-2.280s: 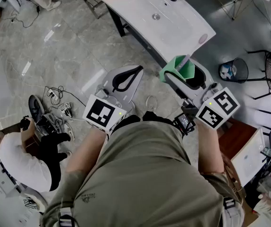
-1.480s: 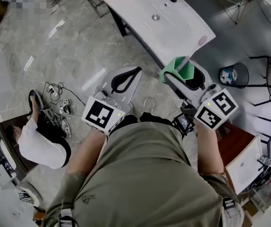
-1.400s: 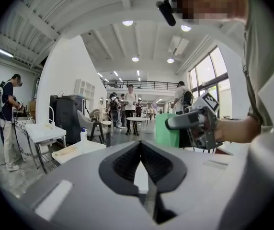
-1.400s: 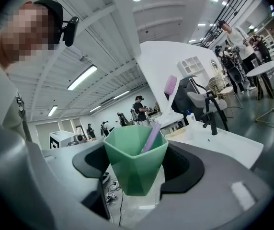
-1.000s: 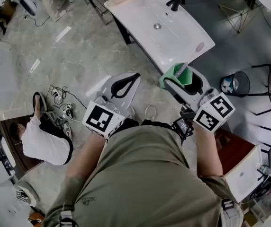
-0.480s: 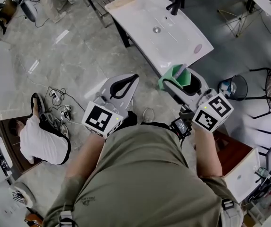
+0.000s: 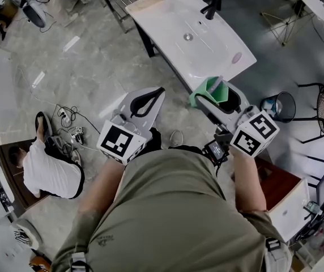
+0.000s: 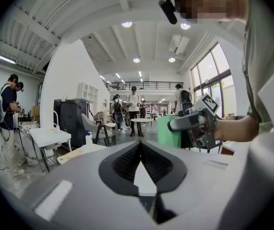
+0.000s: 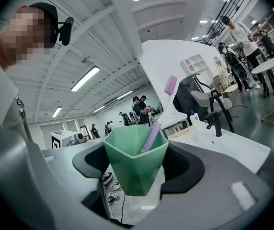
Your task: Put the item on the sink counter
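Grey marbled floor lies under me, and the white sink bench stands slantwise ahead, with a black tap at its far edge and a drain in the shallow basin. A small pink oval thing lies on the bench's near right corner; I cannot tell what it is.

My right tongs are closed on the green cup, one dark pad pressing each side of it. The cup sits upright between them with its rim level. A toothbrush leans in it, lilac handle down and pink head up and to the right. From above, the cup hangs in the air over the floor, just short of the bench's near edge and not touching it.

My left tongs are brought together at the tips with nothing between them. They are held beside the right pair and point the same way.

Off to my left a person in a white shirt crouches on the floor among loose cables. A round bin stands to the right of the bench.
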The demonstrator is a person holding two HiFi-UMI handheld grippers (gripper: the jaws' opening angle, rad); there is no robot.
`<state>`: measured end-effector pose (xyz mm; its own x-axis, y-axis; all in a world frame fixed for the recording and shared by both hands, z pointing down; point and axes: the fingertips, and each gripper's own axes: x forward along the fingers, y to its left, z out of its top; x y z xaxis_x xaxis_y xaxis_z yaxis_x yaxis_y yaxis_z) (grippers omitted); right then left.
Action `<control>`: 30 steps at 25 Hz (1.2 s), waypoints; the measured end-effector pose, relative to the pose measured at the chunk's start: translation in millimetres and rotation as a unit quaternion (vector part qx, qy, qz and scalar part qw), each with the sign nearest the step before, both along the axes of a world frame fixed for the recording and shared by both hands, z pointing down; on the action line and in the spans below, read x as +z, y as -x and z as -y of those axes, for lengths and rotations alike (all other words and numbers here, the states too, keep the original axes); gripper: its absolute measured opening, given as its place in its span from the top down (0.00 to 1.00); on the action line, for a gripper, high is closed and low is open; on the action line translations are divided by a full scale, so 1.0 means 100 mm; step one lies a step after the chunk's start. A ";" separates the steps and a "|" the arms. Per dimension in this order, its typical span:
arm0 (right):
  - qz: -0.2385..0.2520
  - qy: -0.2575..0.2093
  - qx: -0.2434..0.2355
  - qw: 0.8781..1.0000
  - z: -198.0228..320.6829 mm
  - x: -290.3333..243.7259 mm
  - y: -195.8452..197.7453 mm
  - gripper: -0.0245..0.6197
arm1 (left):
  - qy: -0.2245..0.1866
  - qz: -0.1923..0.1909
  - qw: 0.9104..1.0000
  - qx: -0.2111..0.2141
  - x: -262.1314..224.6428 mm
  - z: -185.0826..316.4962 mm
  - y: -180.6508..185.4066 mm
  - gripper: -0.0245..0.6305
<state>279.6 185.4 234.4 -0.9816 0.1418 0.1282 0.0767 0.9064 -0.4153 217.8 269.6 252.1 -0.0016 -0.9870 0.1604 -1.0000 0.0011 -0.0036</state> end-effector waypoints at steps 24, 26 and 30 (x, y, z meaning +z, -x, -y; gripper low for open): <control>-0.023 0.011 0.054 0.998 0.35 0.22 1.19 0.47 | 0.010 -0.017 0.998 0.053 0.20 0.42 1.26 0.95; -0.027 0.011 0.062 0.998 0.40 0.24 1.32 0.47 | 0.009 -0.021 0.998 0.060 0.23 0.47 1.40 0.95; -0.030 0.008 0.074 0.997 0.44 0.27 1.56 0.47 | 0.012 -0.027 0.997 0.077 0.29 0.56 1.64 0.95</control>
